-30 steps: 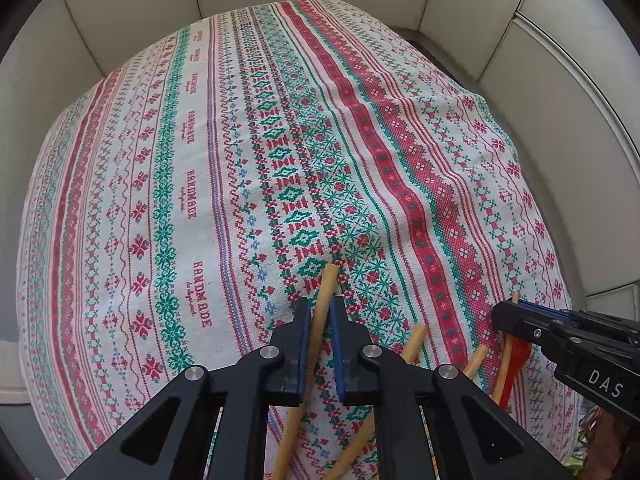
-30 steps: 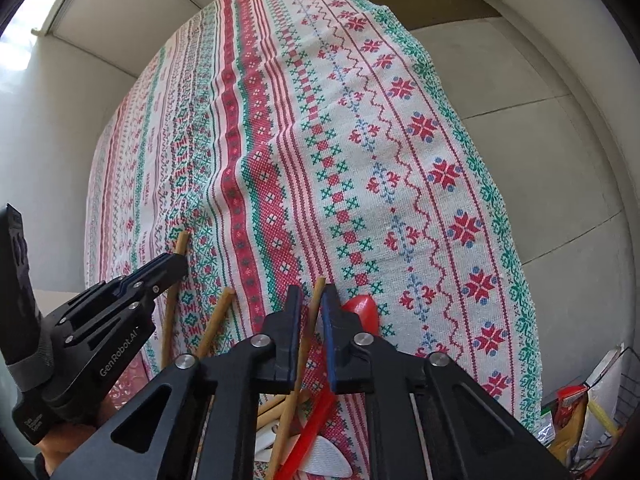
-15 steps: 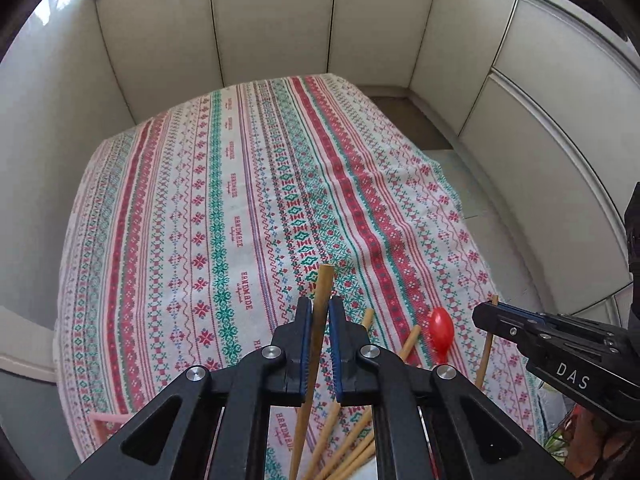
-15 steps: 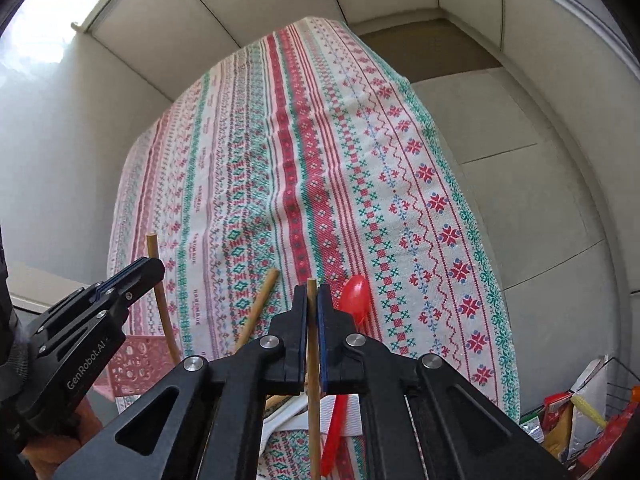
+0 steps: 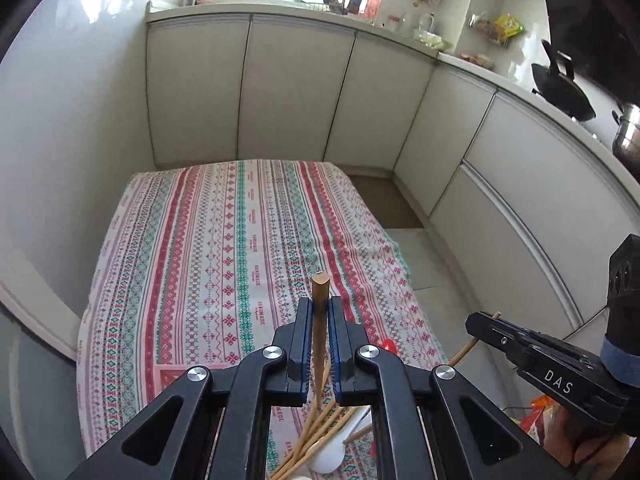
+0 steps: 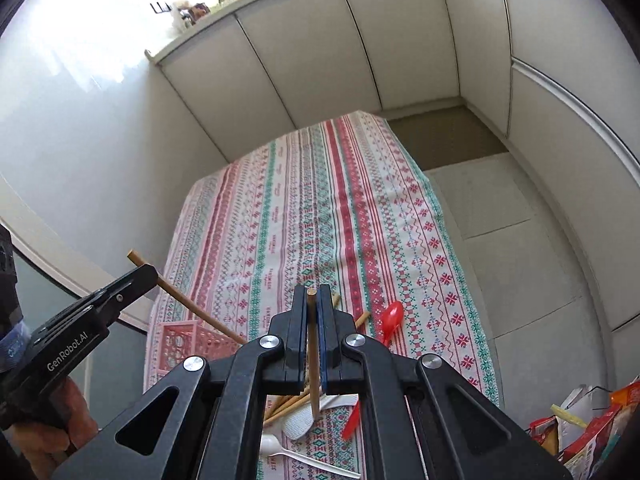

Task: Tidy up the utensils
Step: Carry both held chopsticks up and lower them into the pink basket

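Note:
My left gripper (image 5: 320,312) is shut on a wooden chopstick (image 5: 320,320) and holds it high above the table; it also shows in the right wrist view (image 6: 140,276). My right gripper (image 6: 312,304) is shut on a second wooden chopstick (image 6: 313,352), also raised; it shows in the left wrist view (image 5: 480,322). Below lie several more chopsticks (image 5: 316,436), a red spoon (image 6: 390,320), white plastic spoons (image 6: 298,424) and a white fork (image 6: 316,464). A pink basket (image 6: 184,340) stands at the table's near left.
The table carries a striped red, green and white cloth (image 5: 240,248). White cabinets (image 5: 296,92) surround it, with a counter and sink above. A black wok (image 5: 564,96) sits at the right. Packaged items (image 6: 588,424) lie on the floor at lower right.
Both grippers have risen well above the table with their chopsticks. The view has widened from the cloth to the whole table and kitchen cabinets.

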`<state>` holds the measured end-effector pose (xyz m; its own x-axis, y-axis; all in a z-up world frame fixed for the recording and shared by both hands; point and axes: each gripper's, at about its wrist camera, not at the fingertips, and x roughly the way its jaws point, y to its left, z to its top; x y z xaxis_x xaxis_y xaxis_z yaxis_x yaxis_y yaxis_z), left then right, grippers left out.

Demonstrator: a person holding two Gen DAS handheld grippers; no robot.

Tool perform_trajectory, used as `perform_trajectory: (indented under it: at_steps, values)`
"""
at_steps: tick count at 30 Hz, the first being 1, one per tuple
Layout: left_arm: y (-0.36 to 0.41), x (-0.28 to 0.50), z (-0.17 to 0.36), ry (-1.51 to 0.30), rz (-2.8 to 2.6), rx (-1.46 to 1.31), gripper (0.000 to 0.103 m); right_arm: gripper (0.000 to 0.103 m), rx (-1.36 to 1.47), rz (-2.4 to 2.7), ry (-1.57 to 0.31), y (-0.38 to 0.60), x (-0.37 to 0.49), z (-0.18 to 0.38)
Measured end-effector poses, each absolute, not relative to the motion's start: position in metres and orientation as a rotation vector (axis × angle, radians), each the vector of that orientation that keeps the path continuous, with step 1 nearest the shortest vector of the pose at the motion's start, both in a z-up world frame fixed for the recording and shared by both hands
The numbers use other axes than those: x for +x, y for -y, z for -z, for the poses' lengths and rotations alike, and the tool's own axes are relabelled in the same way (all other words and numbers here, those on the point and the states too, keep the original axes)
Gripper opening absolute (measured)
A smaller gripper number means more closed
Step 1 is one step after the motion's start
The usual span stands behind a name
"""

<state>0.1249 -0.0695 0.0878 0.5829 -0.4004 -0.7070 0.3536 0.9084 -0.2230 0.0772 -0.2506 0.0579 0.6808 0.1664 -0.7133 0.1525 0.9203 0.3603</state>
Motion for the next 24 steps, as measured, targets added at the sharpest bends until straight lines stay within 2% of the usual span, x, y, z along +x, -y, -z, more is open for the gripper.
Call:
perform_trajectory:
  at_steps: [16, 24]
  values:
    - [0.010, 0.090, -0.163, -0.648, 0.323, -0.014, 0.007, 0.004, 0.399, -0.176, -0.669, 0.209, 0.067, -0.135]
    - [-0.011, 0.094, -0.154, -0.665, 0.267, 0.054, 0.007, 0.004, 0.371, -0.233, -0.573, 0.169, 0.088, -0.150]
